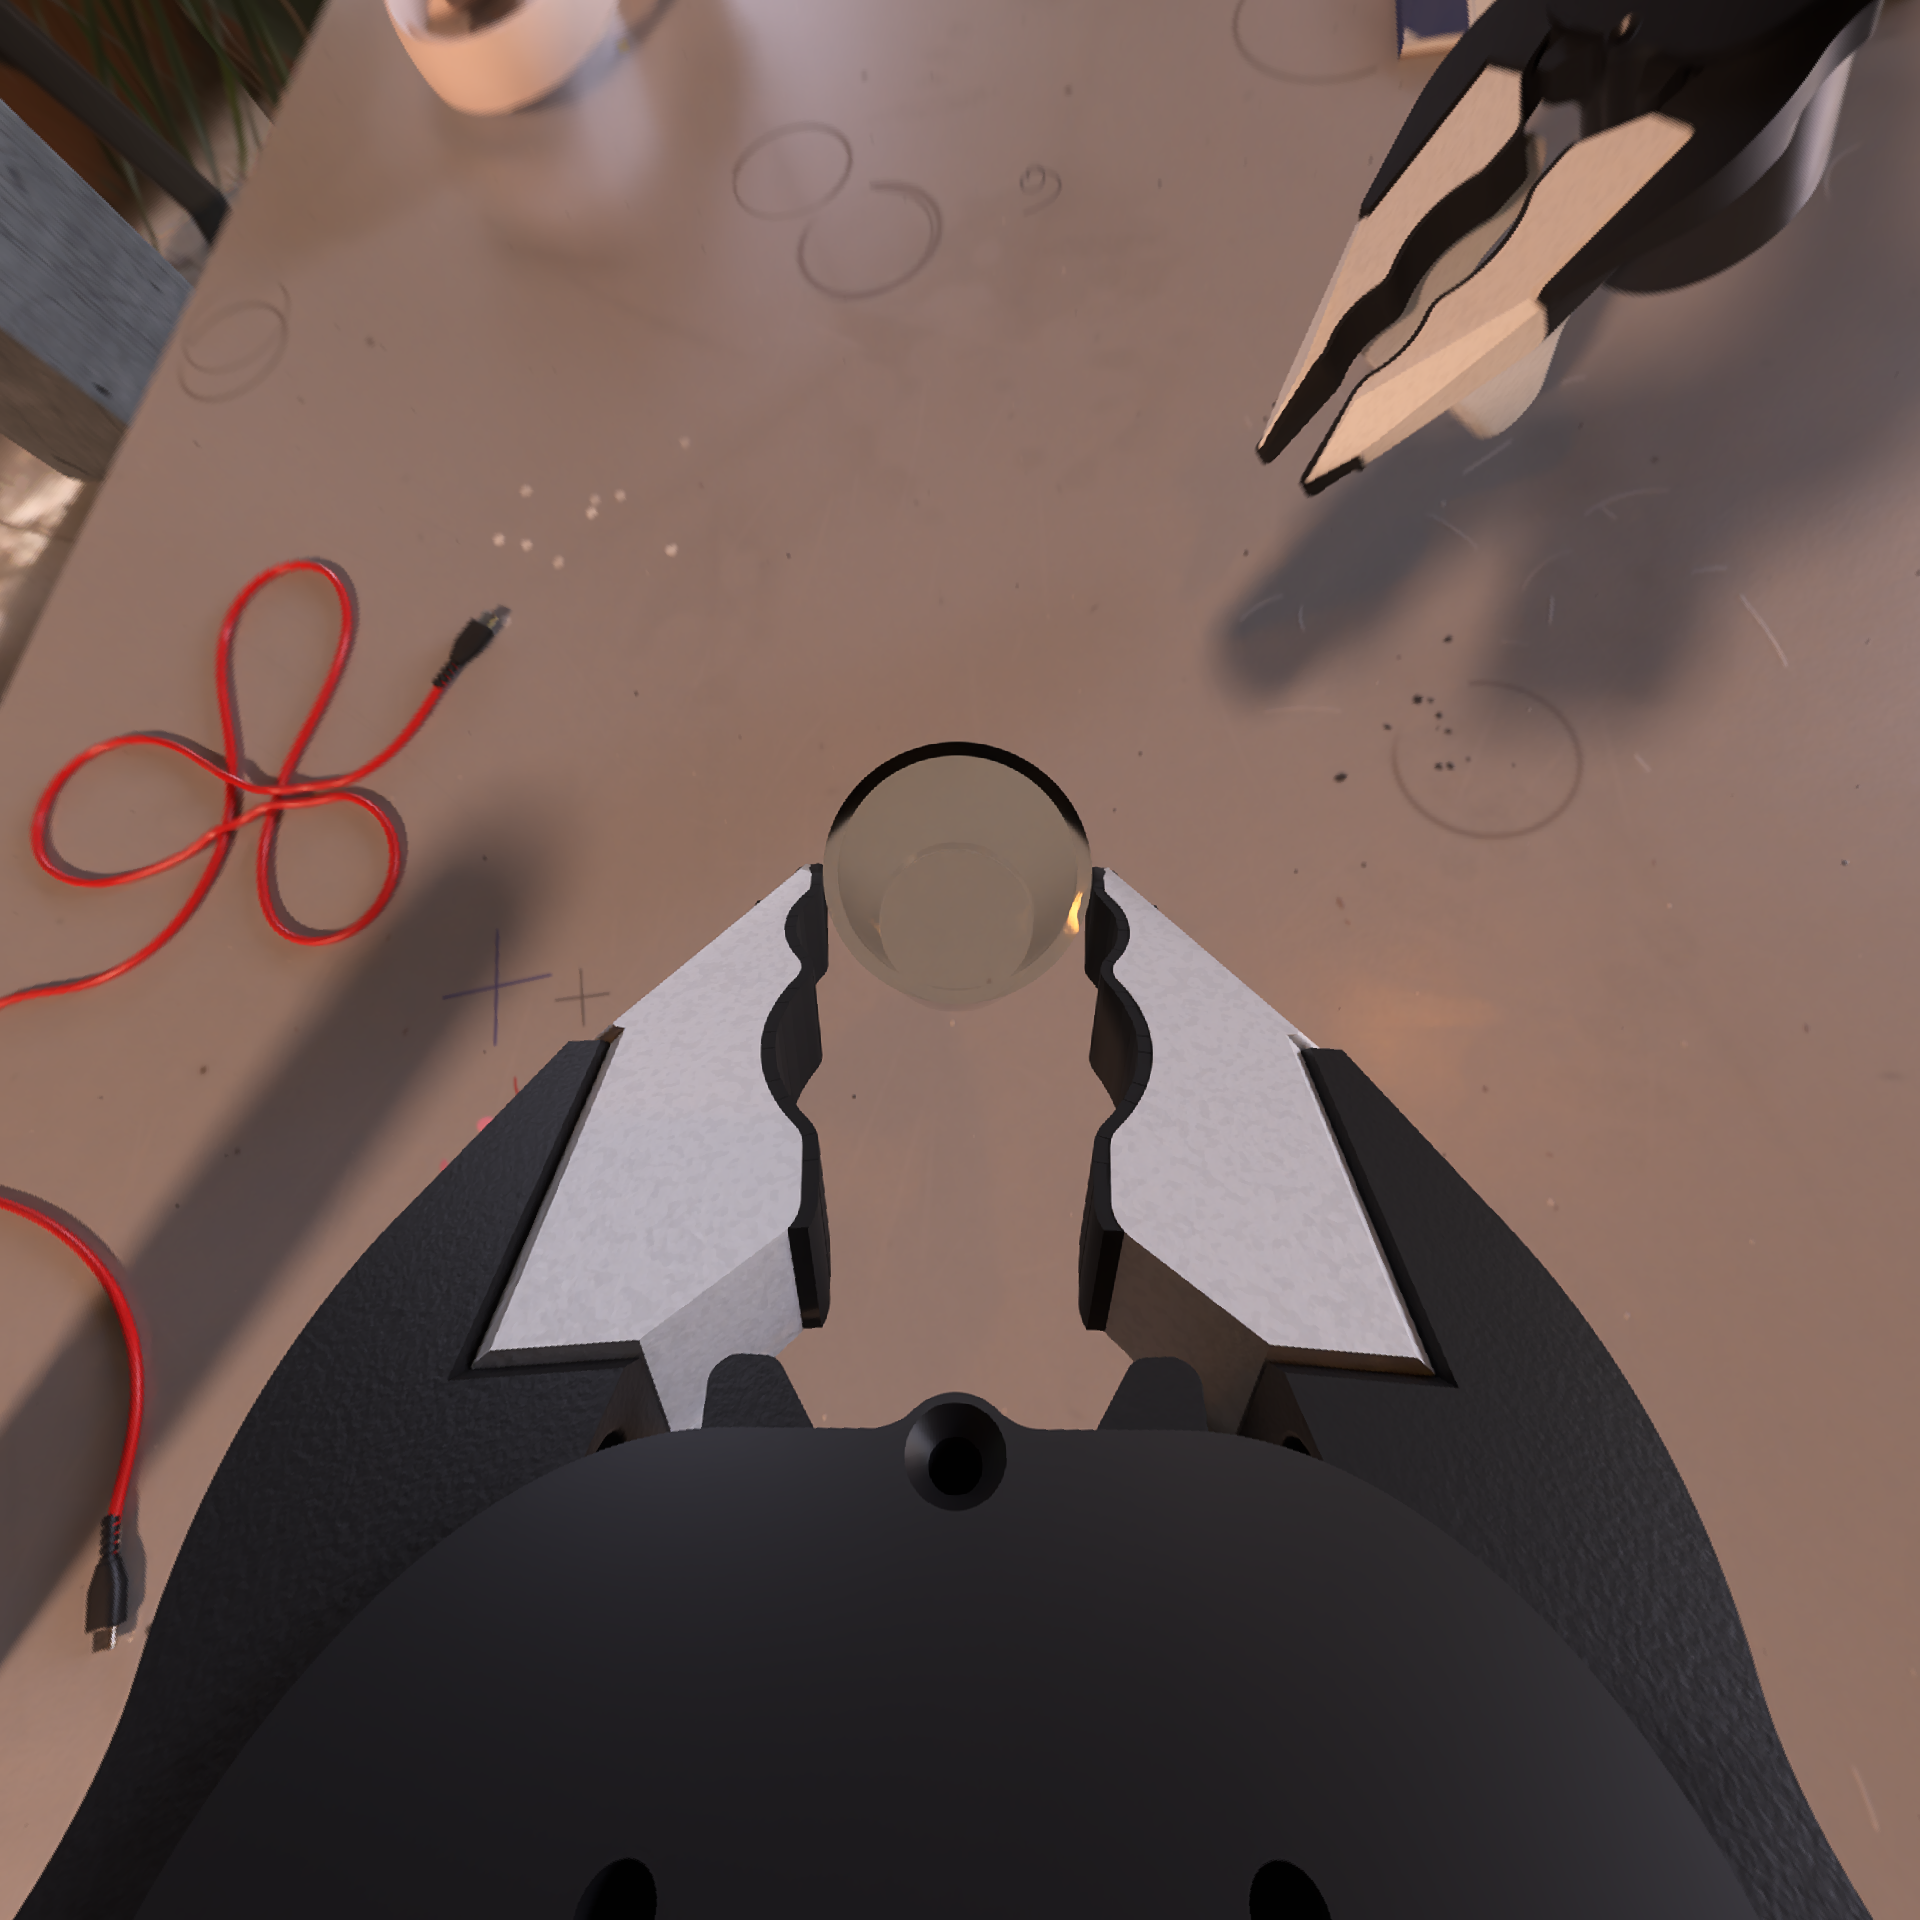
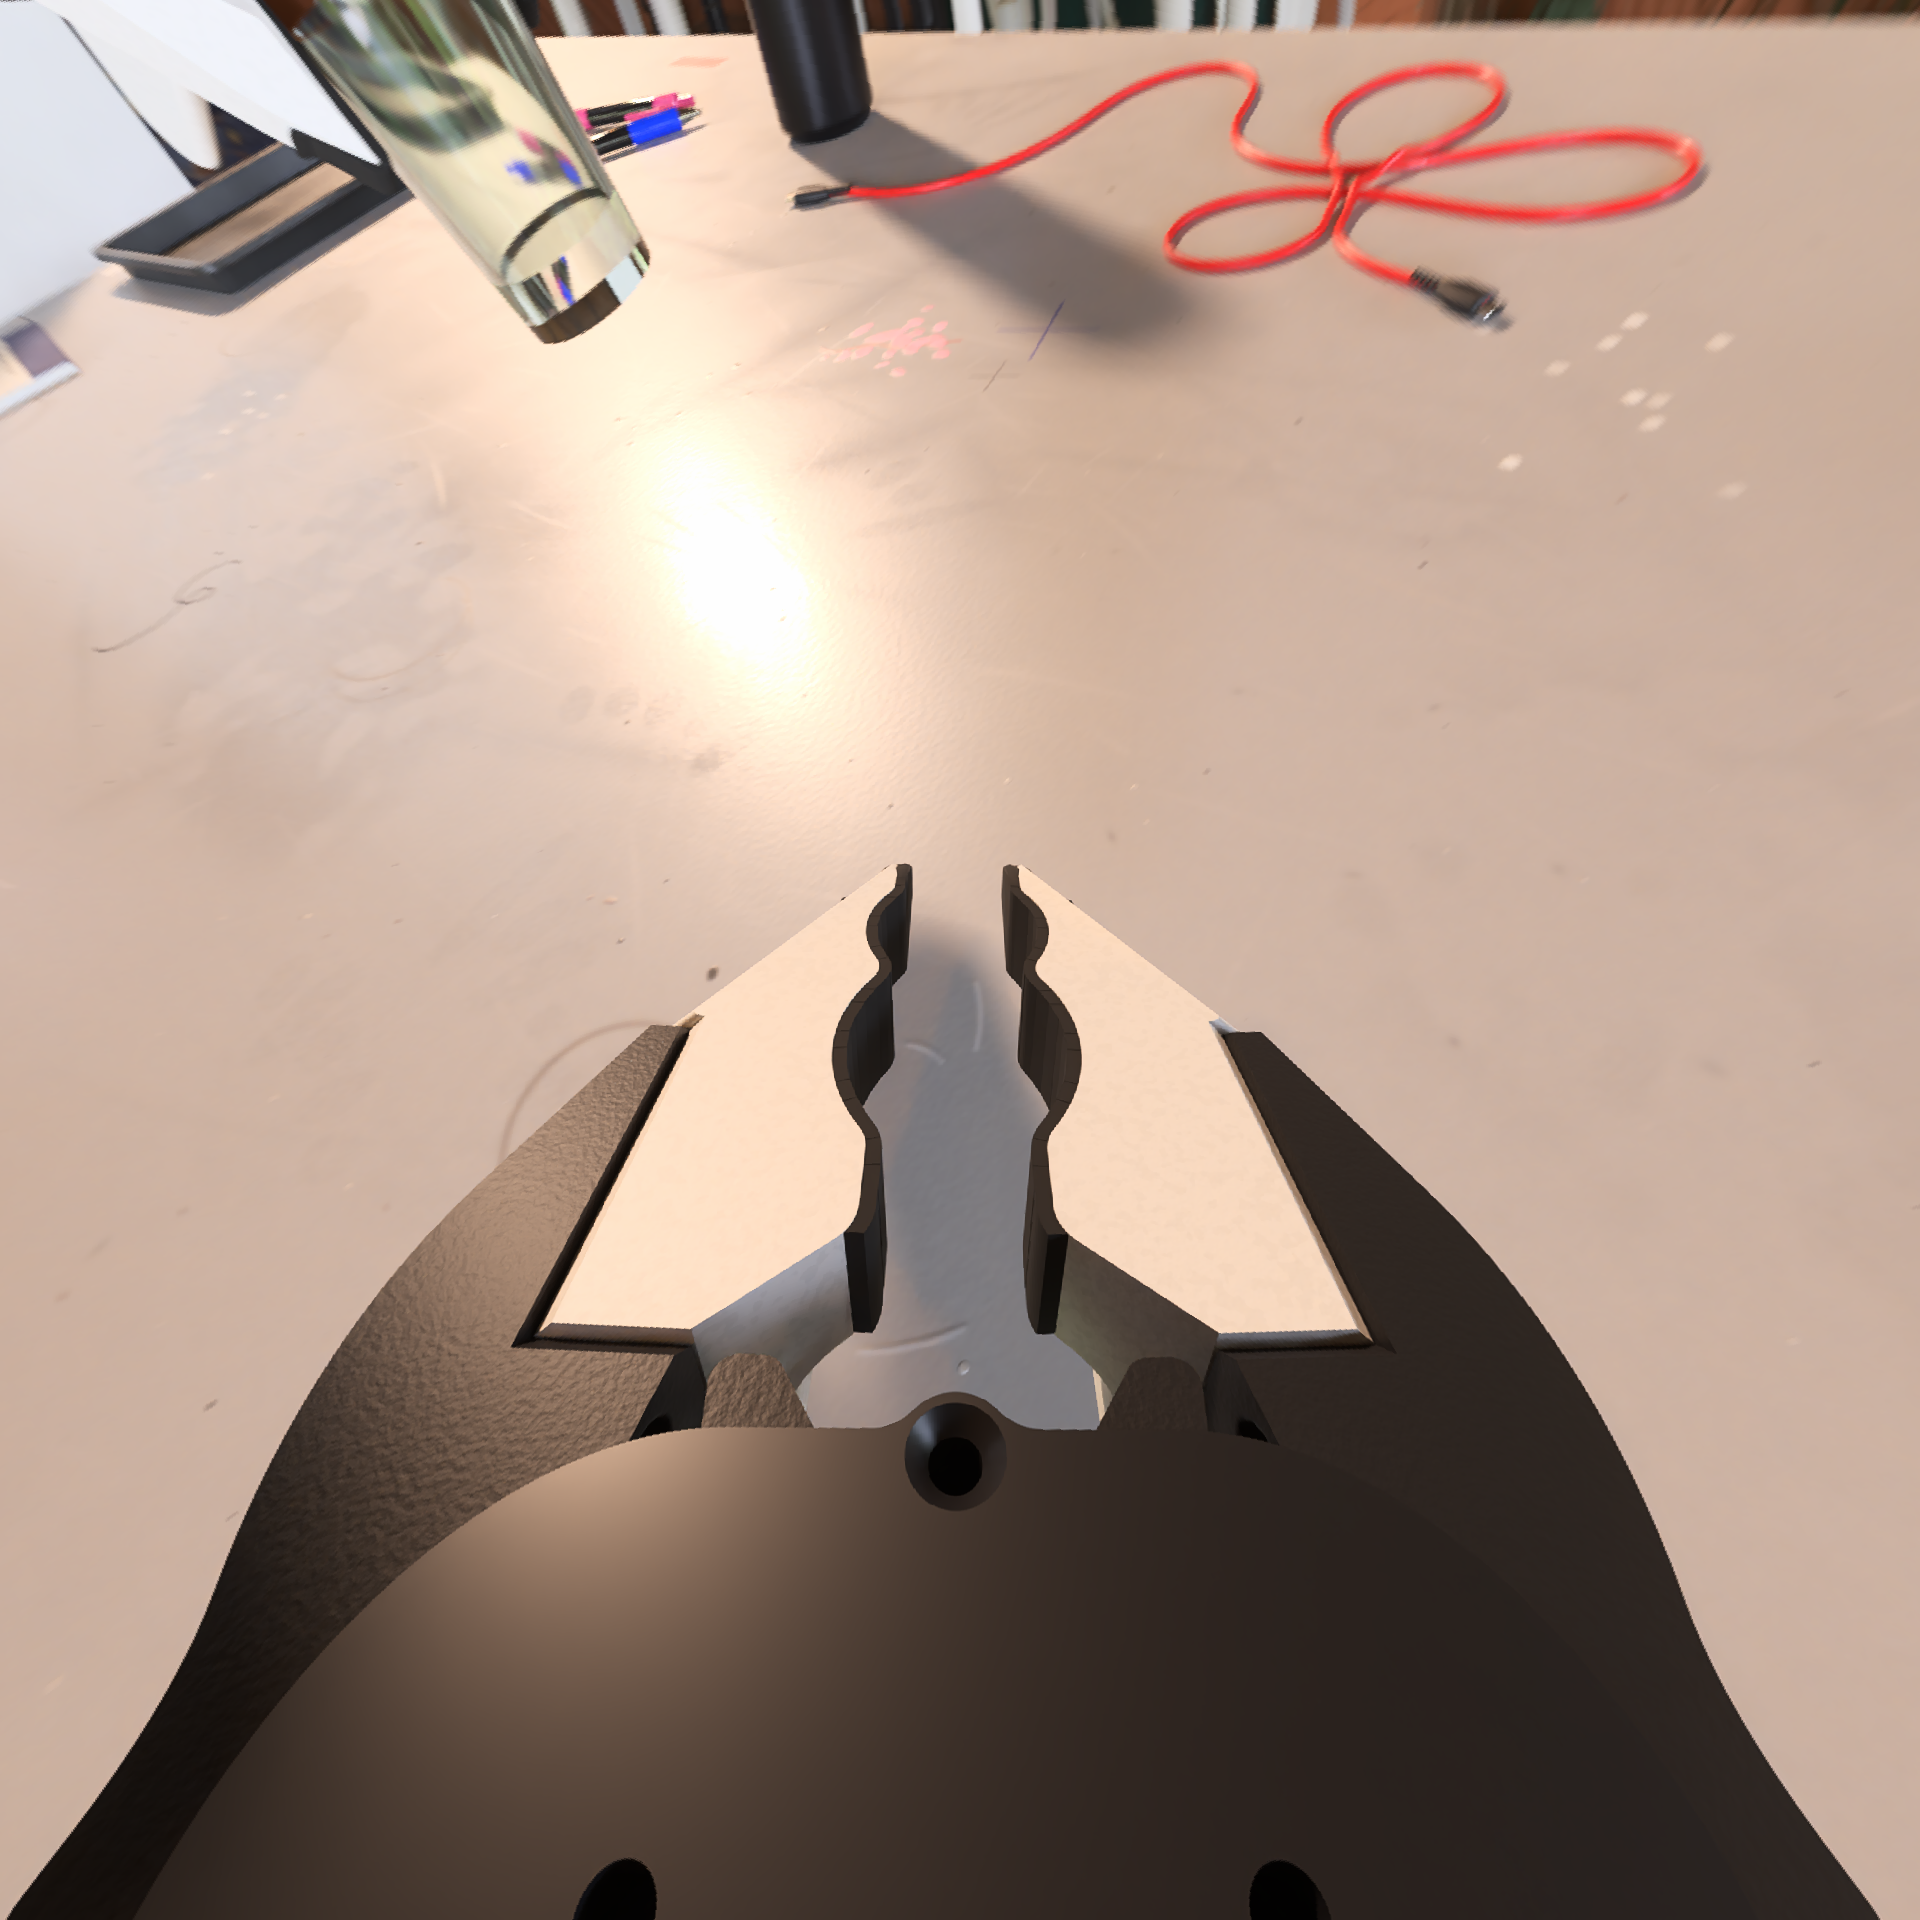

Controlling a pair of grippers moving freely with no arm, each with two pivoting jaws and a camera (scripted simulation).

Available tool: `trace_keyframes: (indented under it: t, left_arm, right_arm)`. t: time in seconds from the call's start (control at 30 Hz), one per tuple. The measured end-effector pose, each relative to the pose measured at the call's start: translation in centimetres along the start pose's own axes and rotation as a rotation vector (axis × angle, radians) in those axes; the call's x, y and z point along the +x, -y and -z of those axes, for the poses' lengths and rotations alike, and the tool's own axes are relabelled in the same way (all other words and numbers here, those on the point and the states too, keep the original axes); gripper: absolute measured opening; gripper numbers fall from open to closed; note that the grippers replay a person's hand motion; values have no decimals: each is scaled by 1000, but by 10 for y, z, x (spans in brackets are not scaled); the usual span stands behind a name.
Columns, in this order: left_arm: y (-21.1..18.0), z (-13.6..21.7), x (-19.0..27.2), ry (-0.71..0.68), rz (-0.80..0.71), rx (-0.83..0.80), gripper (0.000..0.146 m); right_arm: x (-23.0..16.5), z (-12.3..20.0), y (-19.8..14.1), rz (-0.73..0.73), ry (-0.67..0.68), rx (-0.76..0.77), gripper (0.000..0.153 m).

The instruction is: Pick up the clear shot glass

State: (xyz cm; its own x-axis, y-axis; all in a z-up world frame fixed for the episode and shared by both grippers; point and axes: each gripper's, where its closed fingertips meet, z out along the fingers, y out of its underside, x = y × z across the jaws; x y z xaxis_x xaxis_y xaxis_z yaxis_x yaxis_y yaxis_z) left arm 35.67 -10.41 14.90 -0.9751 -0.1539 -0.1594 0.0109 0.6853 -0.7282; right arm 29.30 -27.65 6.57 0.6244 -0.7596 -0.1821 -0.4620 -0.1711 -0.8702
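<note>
The clear shot glass (image 1: 956, 831) sits between the fingertips of my left gripper (image 1: 956, 883), which is shut on it at both sides; I look down into its mouth. In the right wrist view the glass (image 2: 488, 156) hangs tilted at the upper left, held by the left gripper's white fingers (image 2: 229, 83), and its base appears clear of the table. My right gripper (image 2: 956, 883) is nearly closed with a narrow gap and holds nothing. It also shows at the upper right of the left wrist view (image 1: 1291, 468), above the table and apart from the glass.
A looped red cable (image 1: 260, 790) lies on the beige table (image 1: 935, 520), left of the glass, and shows far right in the right wrist view (image 2: 1351, 177). A white cup (image 1: 488, 52), a black cylinder (image 2: 821, 73), pens (image 2: 644, 120) and a dark tray (image 2: 239, 229) stand farther off.
</note>
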Motion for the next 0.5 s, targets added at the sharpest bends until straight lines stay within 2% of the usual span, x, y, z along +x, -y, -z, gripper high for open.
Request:
trace_keyframes:
  t: [0.13,0.5]
  left_arm:
    - [-7,-5,-3,-46,20,-39,50]
    - [-6,-12,-10,-99,40,-69,50]
  right_arm:
    - [-3,5,-8,-48,45,-29,18]
    - [9,17,-19,48,-61,-53,18]
